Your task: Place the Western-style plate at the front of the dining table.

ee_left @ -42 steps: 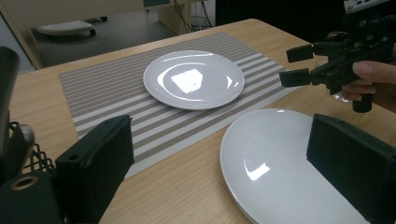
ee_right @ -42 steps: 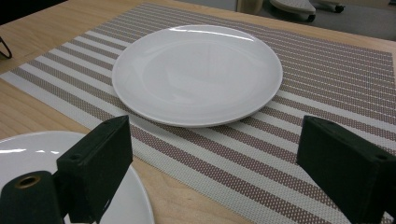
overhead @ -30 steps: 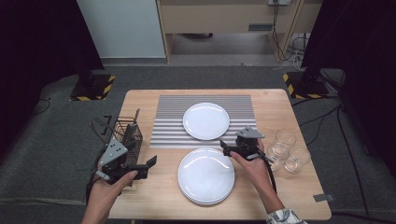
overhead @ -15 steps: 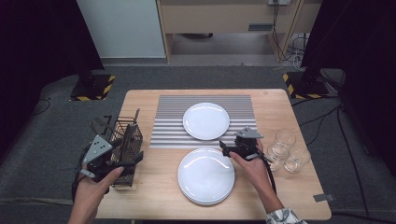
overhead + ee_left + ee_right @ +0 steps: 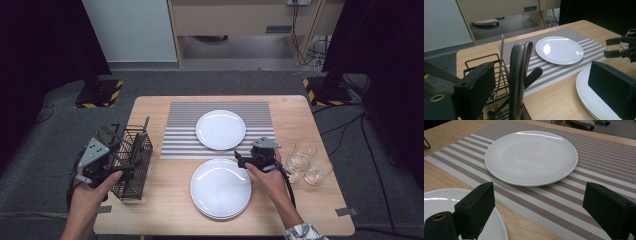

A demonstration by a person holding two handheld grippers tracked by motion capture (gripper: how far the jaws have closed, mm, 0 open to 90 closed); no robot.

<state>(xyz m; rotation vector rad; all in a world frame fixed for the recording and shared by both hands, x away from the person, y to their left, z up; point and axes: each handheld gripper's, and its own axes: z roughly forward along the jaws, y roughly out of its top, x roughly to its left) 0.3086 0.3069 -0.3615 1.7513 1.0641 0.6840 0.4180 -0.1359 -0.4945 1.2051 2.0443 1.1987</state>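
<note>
The left gripper (image 5: 534, 82), jaws wide, hovers at the cutlery handles (image 5: 520, 75) just ahead, and next probably must close on one.

Cutlery handles (image 5: 520, 75) crowd left claw (image 5: 131, 167) – wire basket (image 5: 131, 162) below.

We scan every surface, we find no readable text, no labels, no brands, no numbers, we spot nothing legible on plates, mat, basket or table
</note>
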